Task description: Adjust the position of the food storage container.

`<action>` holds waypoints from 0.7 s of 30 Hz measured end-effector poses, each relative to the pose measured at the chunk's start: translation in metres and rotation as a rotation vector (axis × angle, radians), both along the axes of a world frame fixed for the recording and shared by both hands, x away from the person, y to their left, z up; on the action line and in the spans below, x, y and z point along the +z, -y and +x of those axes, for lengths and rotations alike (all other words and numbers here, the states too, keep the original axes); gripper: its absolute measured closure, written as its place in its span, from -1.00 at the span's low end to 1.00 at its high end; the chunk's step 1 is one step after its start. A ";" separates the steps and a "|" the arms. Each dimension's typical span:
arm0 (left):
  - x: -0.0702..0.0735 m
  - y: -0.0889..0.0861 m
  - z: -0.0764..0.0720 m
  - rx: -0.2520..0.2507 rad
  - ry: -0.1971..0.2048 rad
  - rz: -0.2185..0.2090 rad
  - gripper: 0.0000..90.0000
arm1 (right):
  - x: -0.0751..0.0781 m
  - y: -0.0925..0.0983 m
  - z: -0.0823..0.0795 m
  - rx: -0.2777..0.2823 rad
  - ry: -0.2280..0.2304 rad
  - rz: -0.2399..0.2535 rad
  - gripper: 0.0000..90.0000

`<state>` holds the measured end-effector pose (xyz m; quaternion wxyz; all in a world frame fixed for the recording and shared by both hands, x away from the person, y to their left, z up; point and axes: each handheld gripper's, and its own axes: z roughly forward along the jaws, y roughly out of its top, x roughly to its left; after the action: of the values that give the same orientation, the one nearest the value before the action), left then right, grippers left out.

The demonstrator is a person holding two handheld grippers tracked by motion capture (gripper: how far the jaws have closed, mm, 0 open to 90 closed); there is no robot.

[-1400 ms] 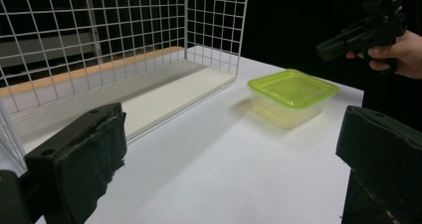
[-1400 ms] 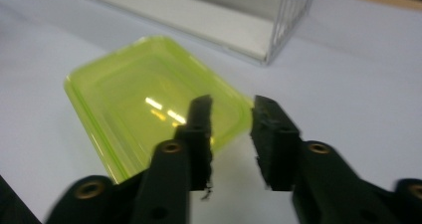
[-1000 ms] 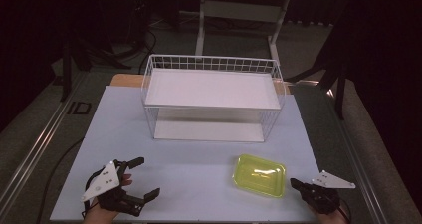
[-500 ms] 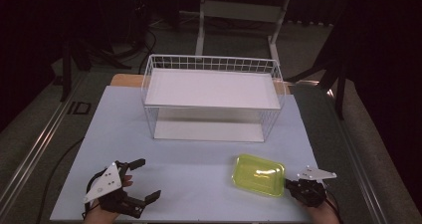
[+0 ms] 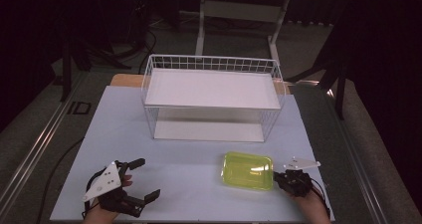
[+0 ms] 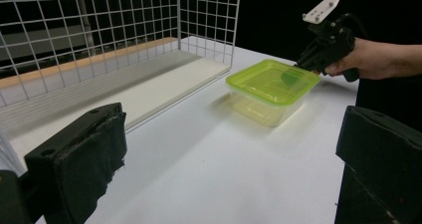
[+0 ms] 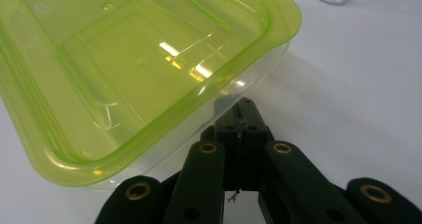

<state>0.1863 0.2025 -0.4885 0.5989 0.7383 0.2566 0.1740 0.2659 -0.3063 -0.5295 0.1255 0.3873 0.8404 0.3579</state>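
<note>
Your right gripper (image 7: pixel 241 115), jaws pressed together, noses under the container's green lid (image 7: pixel 124 69) rim, presumably to pry; left gripper (image 5: pixel 130 186) waits spread.

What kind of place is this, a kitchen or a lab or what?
Most likely a lab or recording studio, not a kitchen. A white table stands among dark surroundings, bearing just a wire rack and a green-lidded container. A person works hand-held grippers, and floor rails run alongside.

We see white table (image 5: pixel 189 174): wire basket rack (image 5: pixel 211 97) standing at far middle, lidded green container (image 5: pixel 248 170) flat near front right.
</note>
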 end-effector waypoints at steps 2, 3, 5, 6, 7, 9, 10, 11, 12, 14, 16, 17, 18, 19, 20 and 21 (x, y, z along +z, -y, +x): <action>0.000 0.000 0.000 0.000 -0.003 0.000 -0.99 | -0.001 -0.002 0.001 0.006 -0.005 0.003 1.00; 0.000 0.000 0.000 0.000 -0.003 0.000 -0.99 | -0.002 -0.004 0.002 0.011 -0.004 -0.006 1.00; -0.001 0.000 0.000 0.001 -0.006 0.002 -0.99 | -0.003 -0.008 0.005 0.020 -0.016 -0.014 1.00; -0.001 0.001 0.000 0.000 -0.005 0.003 -0.99 | -0.003 -0.010 0.007 0.028 -0.017 -0.021 1.00; 0.000 0.001 0.000 0.001 -0.005 0.003 -0.99 | -0.002 -0.012 0.008 0.032 -0.018 -0.023 1.00; 0.000 0.001 -0.001 0.002 -0.005 0.001 -0.99 | -0.001 -0.016 0.011 0.037 -0.018 -0.018 1.00; 0.000 0.001 -0.001 0.002 -0.005 0.002 -0.99 | -0.001 -0.018 0.013 0.041 -0.020 -0.018 1.00; -0.001 0.001 -0.001 0.002 -0.006 0.003 -0.99 | -0.001 -0.021 0.014 0.045 -0.023 -0.015 1.00; -0.001 0.001 0.000 0.001 -0.007 0.004 -0.99 | -0.001 -0.023 0.016 0.051 -0.027 -0.017 1.00; -0.001 0.001 0.000 0.001 -0.010 0.002 -0.99 | -0.002 -0.030 0.018 0.064 -0.026 -0.028 1.00; -0.001 0.001 0.000 0.002 -0.013 -0.001 -0.99 | -0.002 -0.037 0.020 0.079 -0.031 -0.034 1.00; -0.001 0.002 0.000 0.000 -0.014 -0.001 -0.99 | -0.002 -0.040 0.021 0.084 -0.030 -0.034 1.00; -0.001 0.002 0.000 -0.002 -0.014 0.000 -0.99 | -0.001 -0.043 0.022 0.094 -0.028 -0.026 1.00; -0.001 0.002 0.000 -0.003 -0.014 0.000 -0.99 | -0.001 -0.047 0.023 0.100 -0.026 -0.024 1.00; -0.001 0.002 -0.001 -0.004 -0.014 -0.001 -0.99 | -0.001 -0.050 0.024 0.102 -0.026 -0.024 1.00; -0.001 0.002 -0.001 -0.005 -0.015 -0.001 -0.99 | -0.001 -0.054 0.025 0.111 -0.026 -0.026 1.00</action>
<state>0.1857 0.2006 -0.4893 0.5977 0.7400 0.2592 0.1670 0.2906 -0.2523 -0.5306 0.0995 0.3432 0.8665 0.3484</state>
